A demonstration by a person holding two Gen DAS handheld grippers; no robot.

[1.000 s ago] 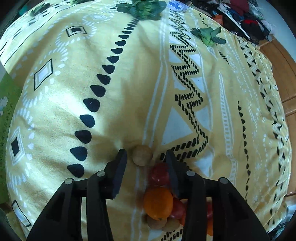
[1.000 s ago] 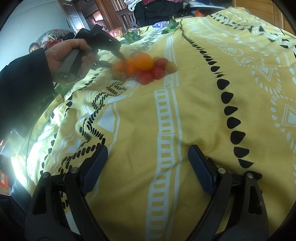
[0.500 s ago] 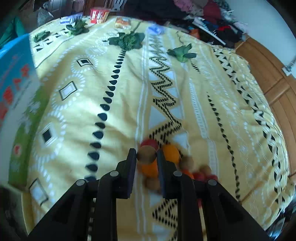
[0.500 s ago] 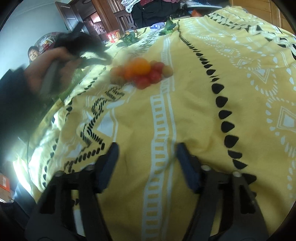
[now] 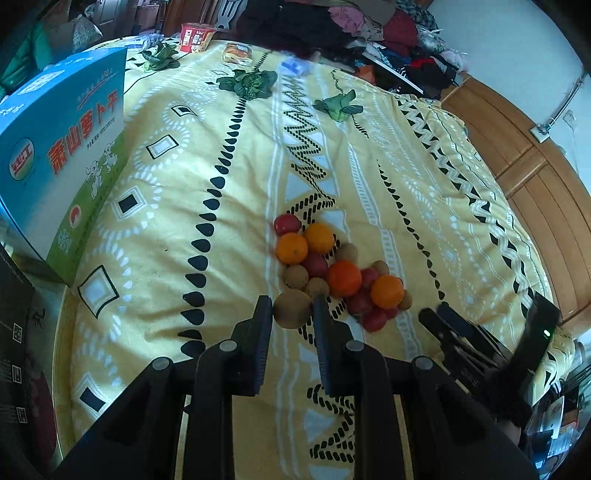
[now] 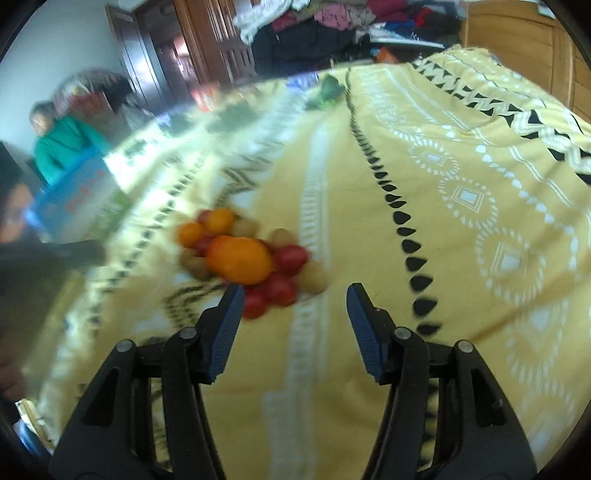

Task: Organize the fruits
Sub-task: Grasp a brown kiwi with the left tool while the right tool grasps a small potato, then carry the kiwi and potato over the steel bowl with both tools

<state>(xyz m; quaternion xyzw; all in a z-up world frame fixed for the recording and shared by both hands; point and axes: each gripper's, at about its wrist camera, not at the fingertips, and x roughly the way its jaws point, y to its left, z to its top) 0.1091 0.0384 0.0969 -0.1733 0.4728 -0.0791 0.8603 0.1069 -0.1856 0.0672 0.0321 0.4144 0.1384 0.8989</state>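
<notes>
My left tongs (image 5: 292, 314) are clamped on a kiwi (image 5: 291, 308), lifted clear of the bed (image 5: 406, 155); my right tongs (image 6: 293, 310) stand apart with nothing between them, low over the bedspread just short of the pile (image 5: 332, 269); that view is blurred, so I cannot tell its finer contacts. Beyond the held kiwi lies the heap itself: oranges (image 5: 343, 277), red tomatoes (image 5: 287, 224) and more kiwis, all touching, near the middle of the bed. Left of it, well apart, stands a blue box (image 5: 62, 147); farther off lie leafy greens (image 5: 248, 82), and a heap of clothes (image 5: 369, 29) at the far end.

I judge the sorting barely begun: one kiwi is picked, the rest are mixed. Next I need a clear patch of bed for kiwis, away from the heap, and a low, gentle release so the fruit does not roll on the soft cloth; meanwhile the right tongs could close on a tomato at the near edge.
</notes>
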